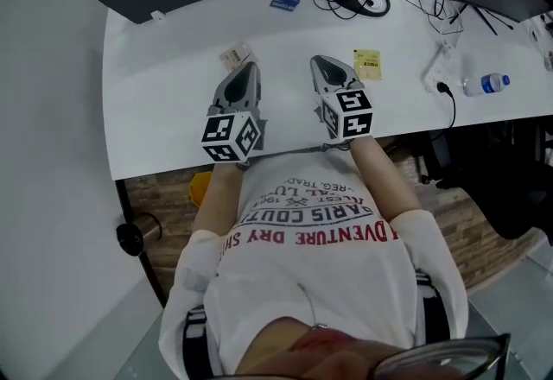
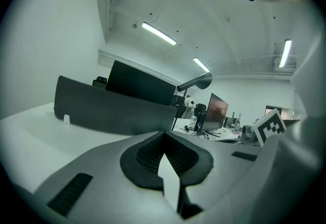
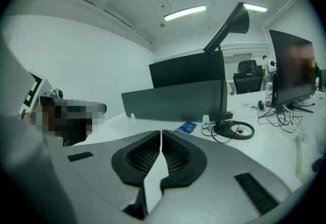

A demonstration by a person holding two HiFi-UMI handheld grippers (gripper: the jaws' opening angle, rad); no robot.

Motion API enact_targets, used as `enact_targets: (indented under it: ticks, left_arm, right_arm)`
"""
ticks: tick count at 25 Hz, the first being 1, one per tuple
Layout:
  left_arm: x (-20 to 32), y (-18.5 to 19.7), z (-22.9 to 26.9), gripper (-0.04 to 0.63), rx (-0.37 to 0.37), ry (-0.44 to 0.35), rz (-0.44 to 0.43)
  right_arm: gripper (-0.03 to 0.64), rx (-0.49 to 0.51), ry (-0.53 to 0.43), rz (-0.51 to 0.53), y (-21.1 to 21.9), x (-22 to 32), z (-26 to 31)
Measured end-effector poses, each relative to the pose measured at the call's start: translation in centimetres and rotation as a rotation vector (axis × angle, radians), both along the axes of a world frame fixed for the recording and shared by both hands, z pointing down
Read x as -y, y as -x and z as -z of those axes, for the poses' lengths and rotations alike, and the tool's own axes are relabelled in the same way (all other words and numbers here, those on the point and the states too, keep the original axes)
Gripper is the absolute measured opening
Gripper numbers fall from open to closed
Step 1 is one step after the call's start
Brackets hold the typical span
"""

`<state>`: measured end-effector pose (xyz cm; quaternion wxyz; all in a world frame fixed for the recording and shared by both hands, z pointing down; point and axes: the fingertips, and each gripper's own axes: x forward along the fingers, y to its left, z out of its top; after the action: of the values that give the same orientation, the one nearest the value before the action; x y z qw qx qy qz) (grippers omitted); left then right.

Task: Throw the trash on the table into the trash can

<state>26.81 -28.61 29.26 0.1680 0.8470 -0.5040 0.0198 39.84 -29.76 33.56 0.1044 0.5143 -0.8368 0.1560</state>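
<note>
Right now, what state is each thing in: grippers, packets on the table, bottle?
Left gripper: shut, empty.
Right gripper: shut, empty.
Yellow packet: lying flat on the table, not held.
Beige wrapper: lying on the table, not held.
Bottle: lying on its side.

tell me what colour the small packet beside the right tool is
Yellow with some red print. The packet shows best in the head view.

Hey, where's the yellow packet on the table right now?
In the head view, the yellow packet lies on the white table just right of the right tool's tip, with the water bottle farther to its right.
</note>
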Motion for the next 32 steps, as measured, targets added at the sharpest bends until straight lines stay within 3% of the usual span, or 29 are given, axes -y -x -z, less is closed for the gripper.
enact_targets:
  ticks: [7,8,10,17,23,28,32]
  left_arm:
    - [1.7,-5.7,-3.5,0.023,0.013,0.093,-0.112]
    - [2.0,-6.6,-4.0,0.023,0.017,0.106,-0.131]
    - [2.9,-8.3,-5.2,0.023,0.022,0.132,-0.161]
    - [4.5,-13.1,-9.4,0.023,0.035,0.228,-0.229]
    - [4.6,-14.9,-12.6,0.023,0.077,0.296,-0.272]
    - [4.3,-15.0,-14.0,0.023,0.087,0.331,-0.275]
    - [4.1,-14.7,-14.2,0.023,0.091,0.340,-0.274]
  right_arm:
    - [0.034,-0.062,0.178,-0.142,-7.8,0.0,-6.4]
    - [0.050,-0.067,0.202,-0.172,-9.3,0.0,-7.4]
    - [0.144,-0.074,0.252,-0.231,-12.3,0.4,-9.4]
    - [0.163,-0.107,0.432,-0.399,-21.0,0.7,-16.5]
    - [0.166,-0.124,0.535,-0.425,-22.7,1.1,-20.9]
    - [0.100,-0.135,0.531,-0.461,-23.3,1.1,-21.2]
    - [0.035,-0.151,0.532,-0.409,-22.7,1.3,-21.1]
